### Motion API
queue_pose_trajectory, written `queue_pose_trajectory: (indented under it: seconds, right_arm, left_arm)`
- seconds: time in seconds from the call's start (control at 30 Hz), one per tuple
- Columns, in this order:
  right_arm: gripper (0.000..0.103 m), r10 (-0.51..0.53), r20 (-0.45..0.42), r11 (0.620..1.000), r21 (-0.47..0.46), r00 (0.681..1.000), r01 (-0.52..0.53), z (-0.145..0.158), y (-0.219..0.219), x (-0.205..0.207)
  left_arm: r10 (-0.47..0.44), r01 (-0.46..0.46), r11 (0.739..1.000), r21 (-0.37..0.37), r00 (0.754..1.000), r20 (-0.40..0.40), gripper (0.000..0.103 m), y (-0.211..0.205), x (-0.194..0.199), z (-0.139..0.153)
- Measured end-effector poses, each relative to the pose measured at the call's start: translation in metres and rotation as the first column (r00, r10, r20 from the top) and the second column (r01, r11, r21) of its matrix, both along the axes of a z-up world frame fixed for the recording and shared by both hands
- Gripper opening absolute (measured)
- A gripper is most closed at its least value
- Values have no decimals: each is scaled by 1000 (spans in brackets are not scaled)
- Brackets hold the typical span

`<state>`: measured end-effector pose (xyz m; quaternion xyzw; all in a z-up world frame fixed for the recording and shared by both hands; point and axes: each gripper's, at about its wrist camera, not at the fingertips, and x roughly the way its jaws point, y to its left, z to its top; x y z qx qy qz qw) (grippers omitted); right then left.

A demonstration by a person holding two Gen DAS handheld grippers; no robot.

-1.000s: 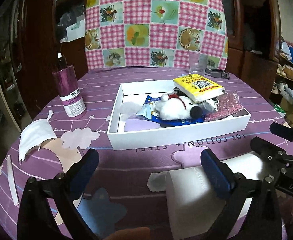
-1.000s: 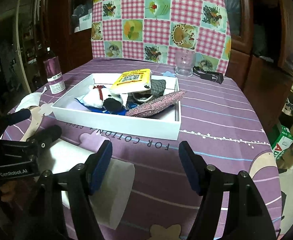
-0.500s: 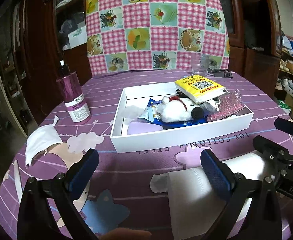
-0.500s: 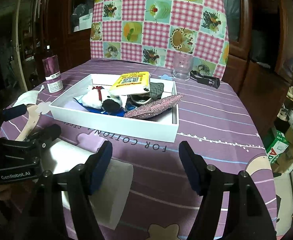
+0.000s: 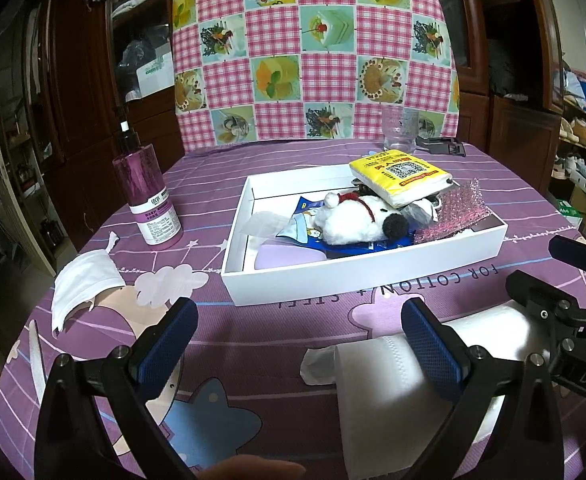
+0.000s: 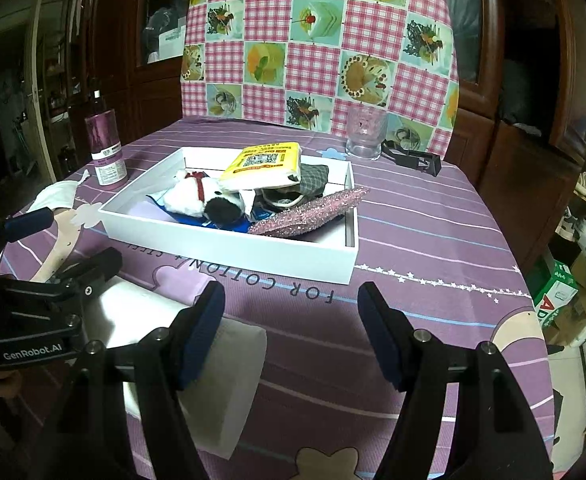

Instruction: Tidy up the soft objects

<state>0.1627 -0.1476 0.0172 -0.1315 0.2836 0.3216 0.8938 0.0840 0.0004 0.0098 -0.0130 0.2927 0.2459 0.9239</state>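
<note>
Both grippers, left gripper (image 5: 297, 334) and right gripper (image 6: 291, 316), hang with jaws spread wide, gripping nothing. Toilet paper roll (image 5: 377, 396) lies at lower right behind the left gripper's right finger. White tray (image 5: 357, 270) of soft items sits beyond, mid-frame.

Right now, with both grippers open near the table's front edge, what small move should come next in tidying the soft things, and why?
Probably close the left gripper around the toilet roll. The roll lies on the cloth outside the white tray, right by that gripper's inner finger, while the plush dog is already in the tray.
</note>
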Motion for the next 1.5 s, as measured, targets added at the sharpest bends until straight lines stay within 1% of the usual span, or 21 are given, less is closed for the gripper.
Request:
queue_pose_trajectory:
  seconds: [0.37, 0.47, 0.5, 0.57, 0.6, 0.63, 0.67, 0.7, 0.73, 0.8, 0.93, 1.5]
  right_arm:
    - [70, 0, 2, 1000, 2, 1000, 0, 0, 0, 0]
    - [70, 0, 36, 1000, 1, 999, 0, 2, 0, -4]
    - [70, 6, 48, 1000, 14, 999, -7, 4, -1, -6]
    - [61, 42, 58, 997, 59, 997, -45, 9, -4, -12]
    - [52, 63, 52, 994, 81, 997, -68, 11, -4, -14]
    - [45, 78, 39, 992, 91, 996, -81, 11, -4, -14]
    - [41, 89, 26, 992, 92, 996, -91, 9, -3, -14]
    - [32, 101, 11, 991, 84, 995, -101, 7, -1, -14]
    - [28, 106, 7, 992, 75, 994, -106, 6, 1, -14]
    - [27, 114, 4, 992, 46, 993, -114, 2, 5, -15]
    - [27, 117, -11, 993, 35, 993, -117, -1, 7, -16]
    - [27, 117, -11, 993, 35, 993, -116, -2, 6, -14]
  left_arm:
    - [0, 0, 1000, -1, 1000, 0, 103, 0, 0, 0]
    - [0, 0, 1000, -2, 1000, 0, 103, 0, 0, 0]
    - [0, 0, 1000, -1, 1000, 0, 103, 0, 0, 0]
    - [1, -1, 1000, 1, 1000, 0, 103, 0, 0, 0]
    - [1, -1, 1000, 1, 1000, 0, 103, 0, 0, 0]
    - [0, 0, 1000, -1, 1000, 0, 103, 1, 0, 0]
    - [0, 0, 1000, -2, 1000, 0, 103, 1, 0, 0]
    - [0, 0, 1000, -2, 1000, 0, 103, 0, 0, 0]
    - [0, 0, 1000, -1, 1000, 0, 103, 0, 0, 0]
    - [0, 0, 1000, -1, 1000, 0, 103, 1, 0, 0]
    - [0, 0, 1000, 0, 1000, 0, 103, 0, 0, 0]
    - [-1, 1, 1000, -5, 1000, 0, 103, 1, 0, 0]
